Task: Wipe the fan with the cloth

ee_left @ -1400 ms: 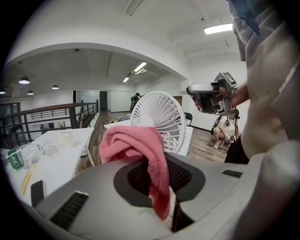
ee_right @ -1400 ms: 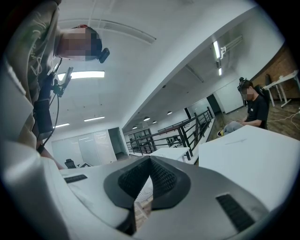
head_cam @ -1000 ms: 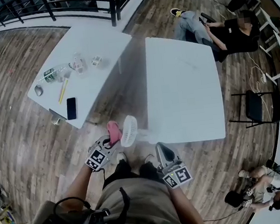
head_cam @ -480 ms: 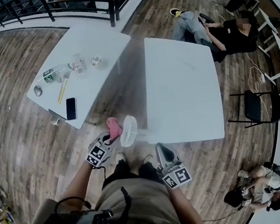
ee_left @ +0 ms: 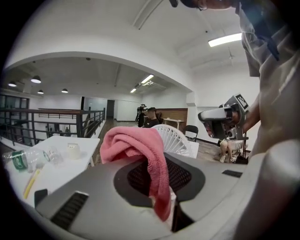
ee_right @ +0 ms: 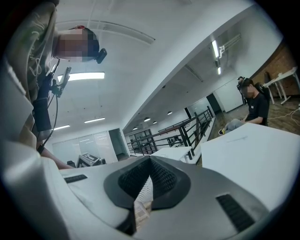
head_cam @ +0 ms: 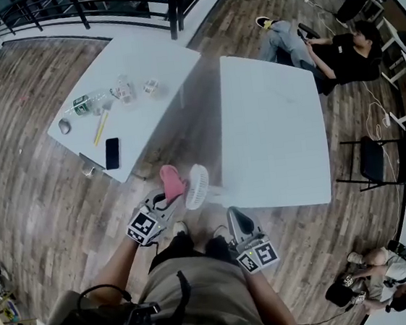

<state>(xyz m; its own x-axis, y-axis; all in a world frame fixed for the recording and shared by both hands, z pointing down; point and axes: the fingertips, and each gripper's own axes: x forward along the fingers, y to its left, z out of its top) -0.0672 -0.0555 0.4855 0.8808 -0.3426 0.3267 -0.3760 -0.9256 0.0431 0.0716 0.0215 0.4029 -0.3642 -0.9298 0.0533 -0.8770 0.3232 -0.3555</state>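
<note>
Pink cloth [ee_left: 138, 145] tight between the left gripper's [head_cam: 169, 200] fingers [ee_left: 93, 187], slightly nose-down beside the fan [head_cam: 196, 186]; right gripper [head_cam: 235, 216] level, fingers [ee_right: 201, 197] together.

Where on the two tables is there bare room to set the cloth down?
The right table is bare apart from the fan at its near left corner. The left table is free toward its far right; bottle, cups and phone crowd its left side.

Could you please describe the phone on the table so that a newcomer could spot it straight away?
Find the left white table, the cluttered one. Near its edge closest to the camera wearer lies the phone. It is a flat black slab, the only black thing there, just below the yellow stick.
</note>
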